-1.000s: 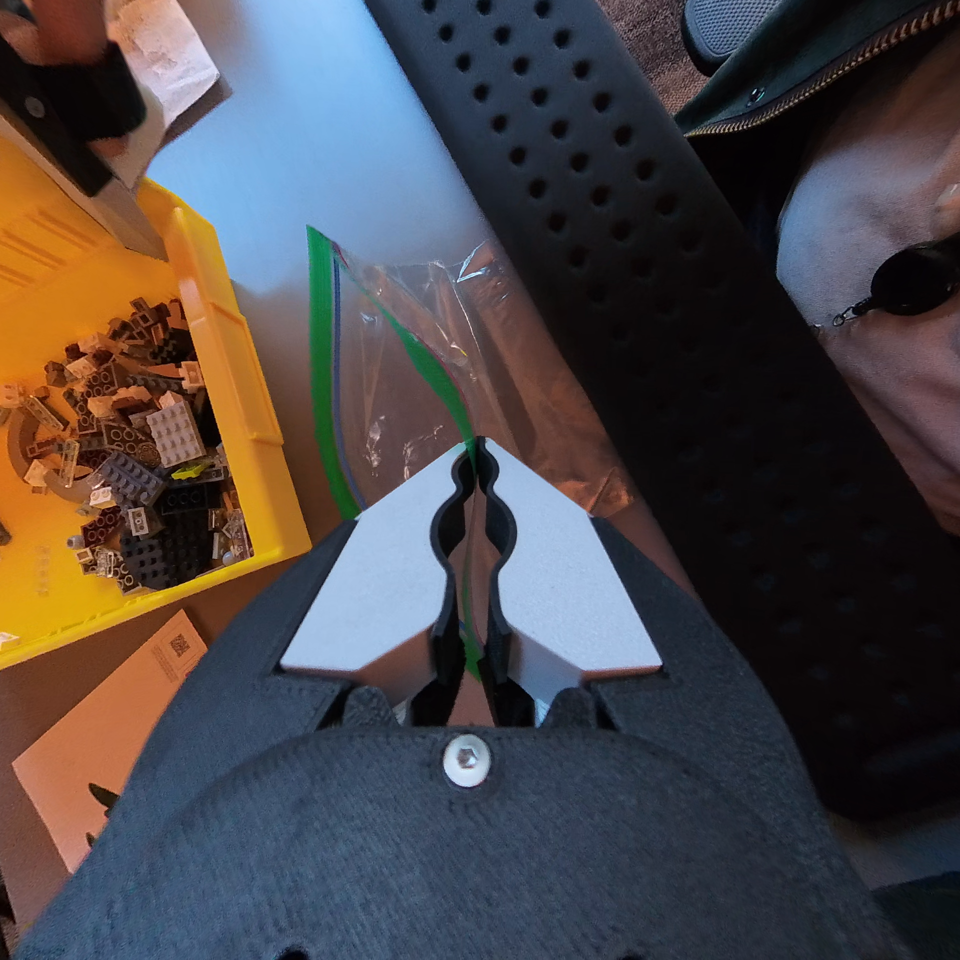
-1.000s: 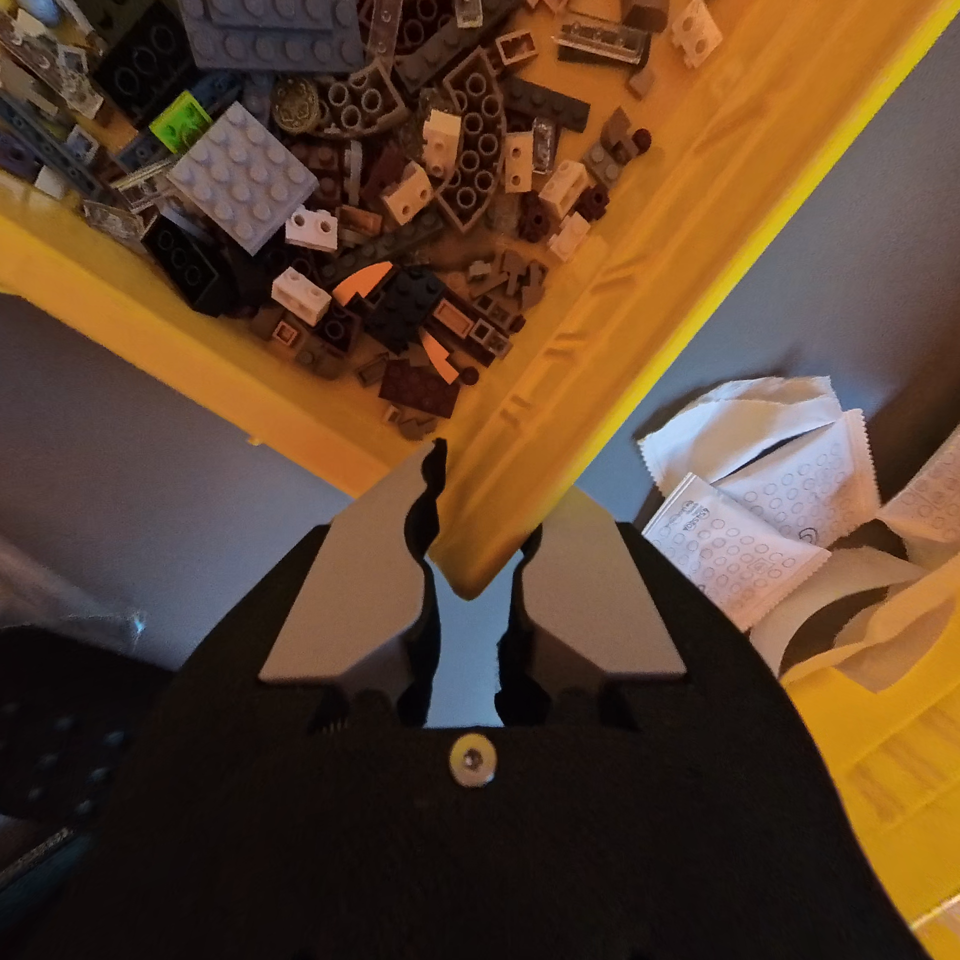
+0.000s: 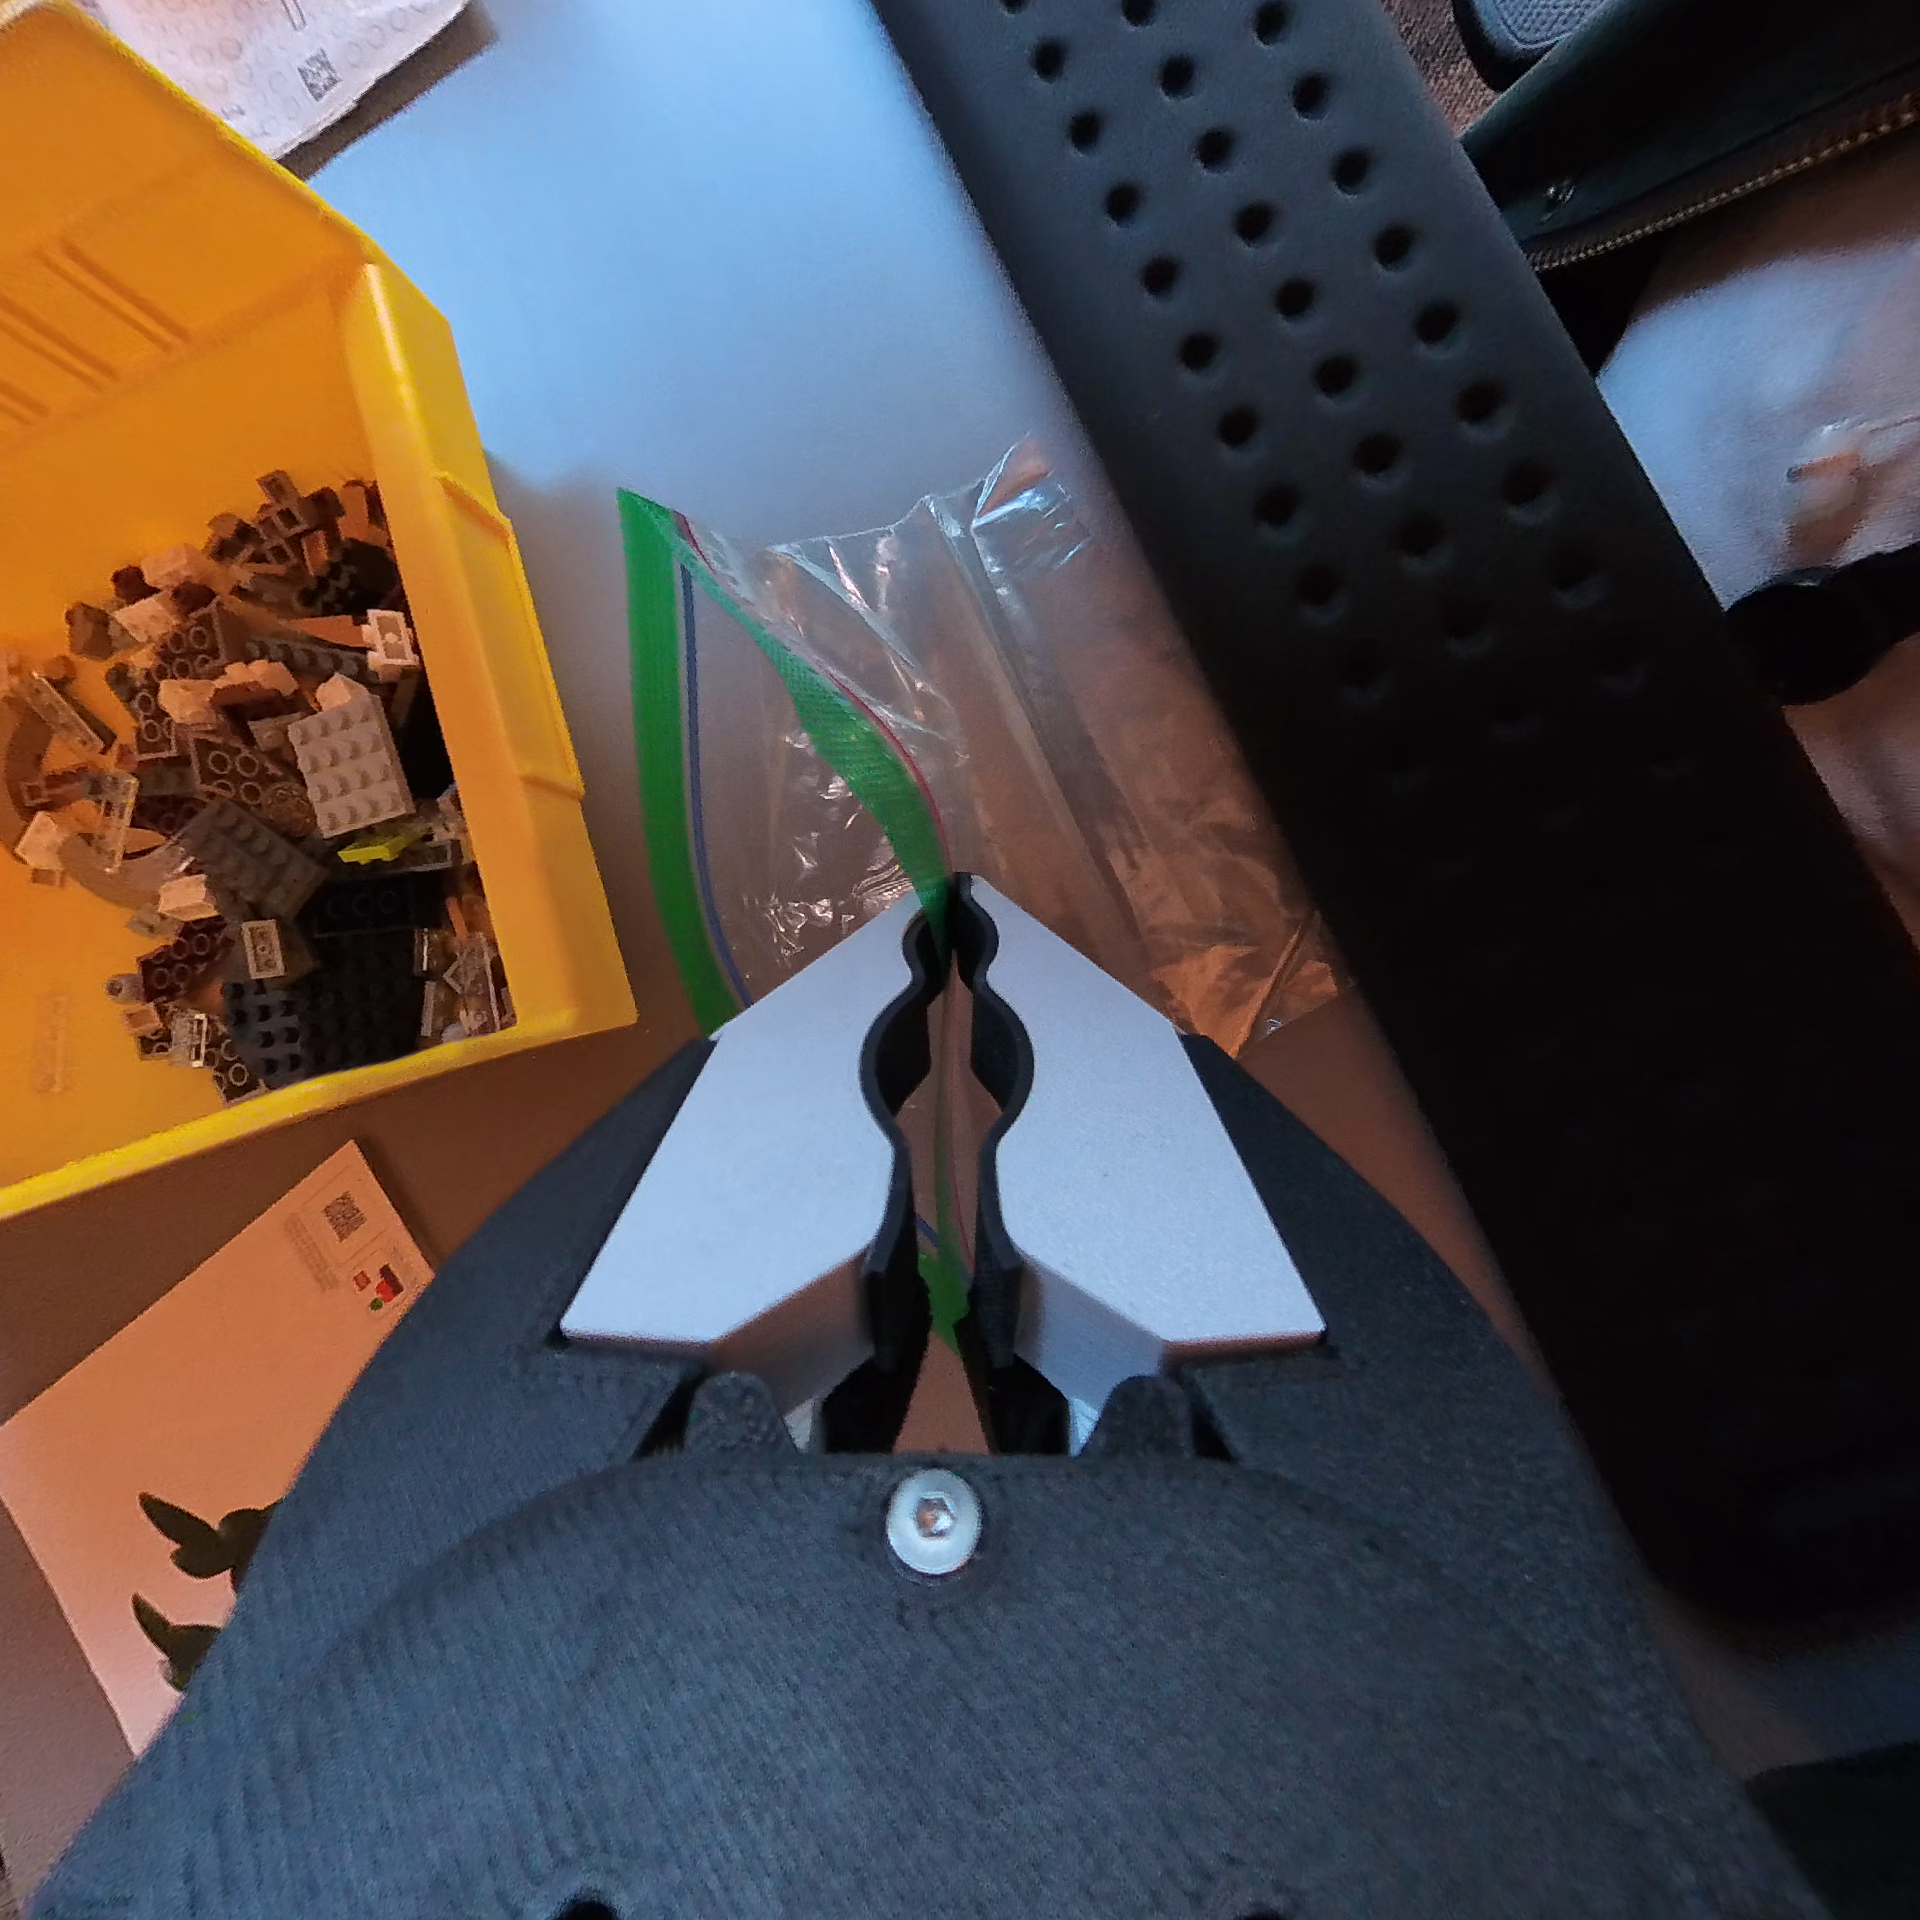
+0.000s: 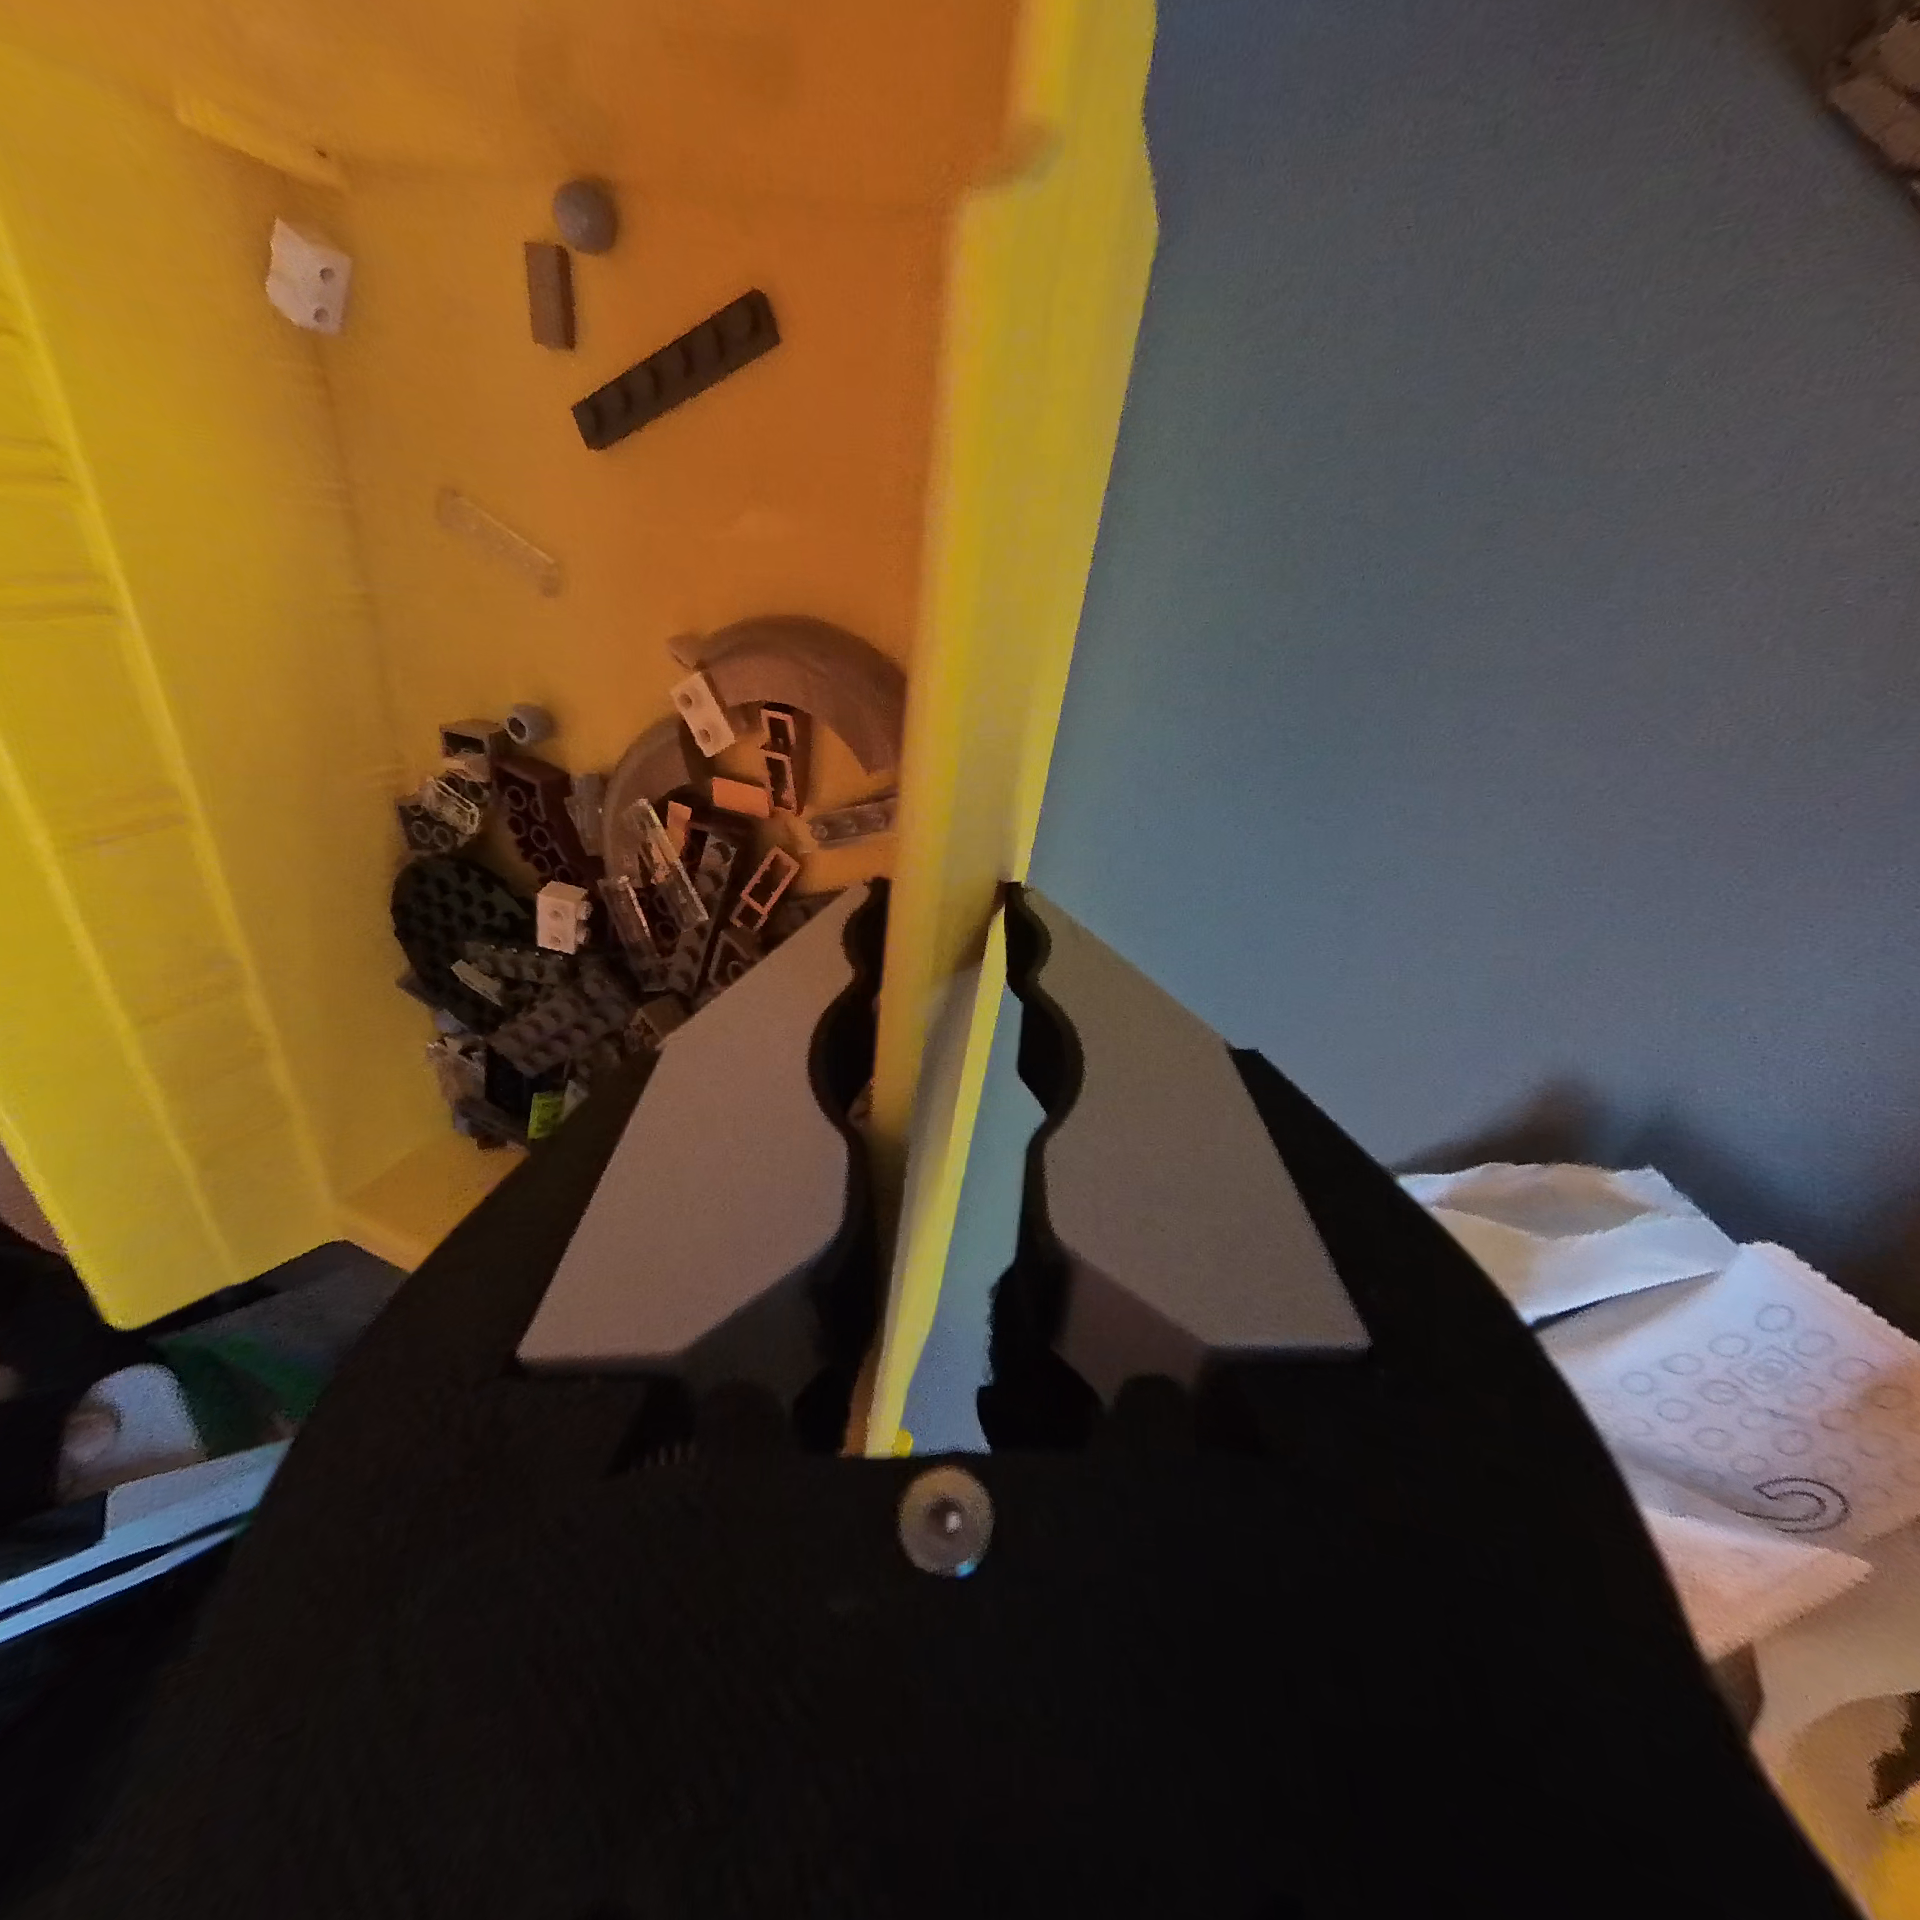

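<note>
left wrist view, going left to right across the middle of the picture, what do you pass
yellow bin holding a pile of toy bricks → clear zip bag with a green seal strip, pinched in the left hand-held gripper → black perforated panel → a person's clothing at the right edge

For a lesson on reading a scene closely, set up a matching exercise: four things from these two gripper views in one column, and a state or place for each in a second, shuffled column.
Things
1. left tongs
2. right tongs
3. toy bricks
4. printed card

States or places
A. heaped inside the yellow bin
B. lying flat on the table beside the bin
C. shut on the green zip edge of the clear plastic bag
D. closed on the yellow bin's wall, one finger inside, one outside

Pairs: 1-C, 2-D, 3-A, 4-B
</note>
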